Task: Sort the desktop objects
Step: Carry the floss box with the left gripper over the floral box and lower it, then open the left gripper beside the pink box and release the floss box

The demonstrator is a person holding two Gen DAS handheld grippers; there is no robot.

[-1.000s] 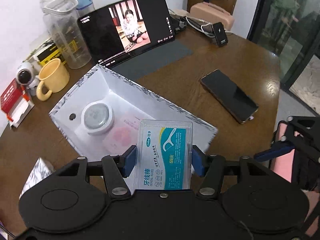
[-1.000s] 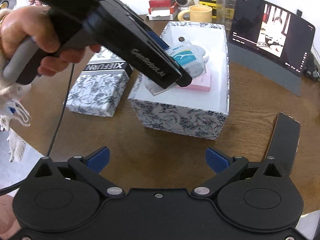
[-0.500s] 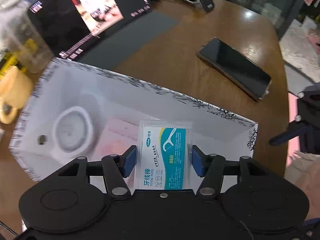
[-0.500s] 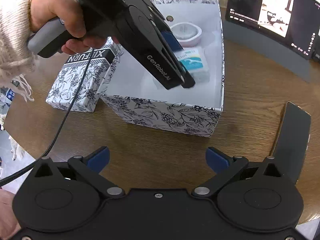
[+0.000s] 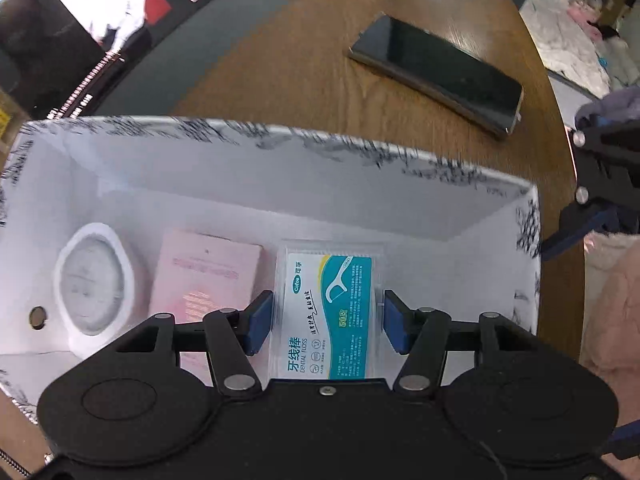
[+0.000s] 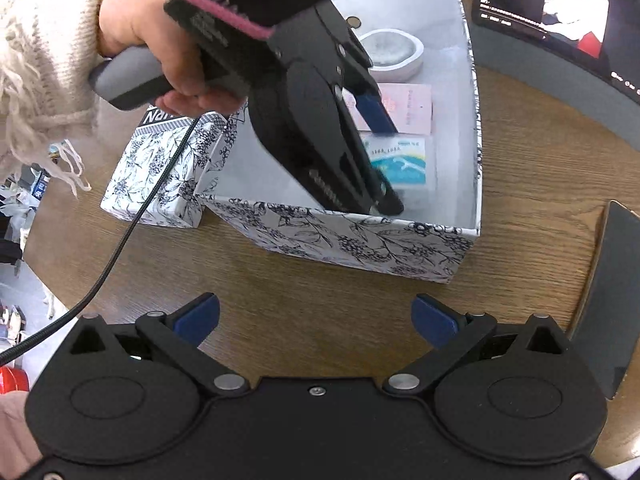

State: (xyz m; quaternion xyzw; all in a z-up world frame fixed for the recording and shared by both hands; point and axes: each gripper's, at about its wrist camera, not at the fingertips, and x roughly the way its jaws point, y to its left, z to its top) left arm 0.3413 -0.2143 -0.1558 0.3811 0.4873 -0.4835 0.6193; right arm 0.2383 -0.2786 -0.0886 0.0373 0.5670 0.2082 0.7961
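Observation:
A clear dental floss box [image 5: 328,308] with a teal label sits low inside the white floral storage box [image 5: 360,148], beside a pink pack [image 5: 204,272] and a white round dish [image 5: 94,280]. My left gripper [image 5: 328,322] is shut on the floss box, a blue pad against each side. In the right wrist view a hand holds the left gripper [image 6: 390,168] tilted down into the storage box [image 6: 360,236], partly hiding the floss box [image 6: 404,164]. My right gripper [image 6: 316,316] hangs open over the wooden table in front of the box, holding nothing.
A dark phone [image 5: 436,76] lies on the table right of the box. A tablet [image 6: 560,20] playing video stands behind it. The floral lid [image 6: 160,176] lies left of the box. A cable [image 6: 120,248] trails from the left gripper across the table's near edge.
My left gripper has lowered the floss box from above the rim down into the storage box beside the pink pack. The right gripper has come closer to the box and stayed open.

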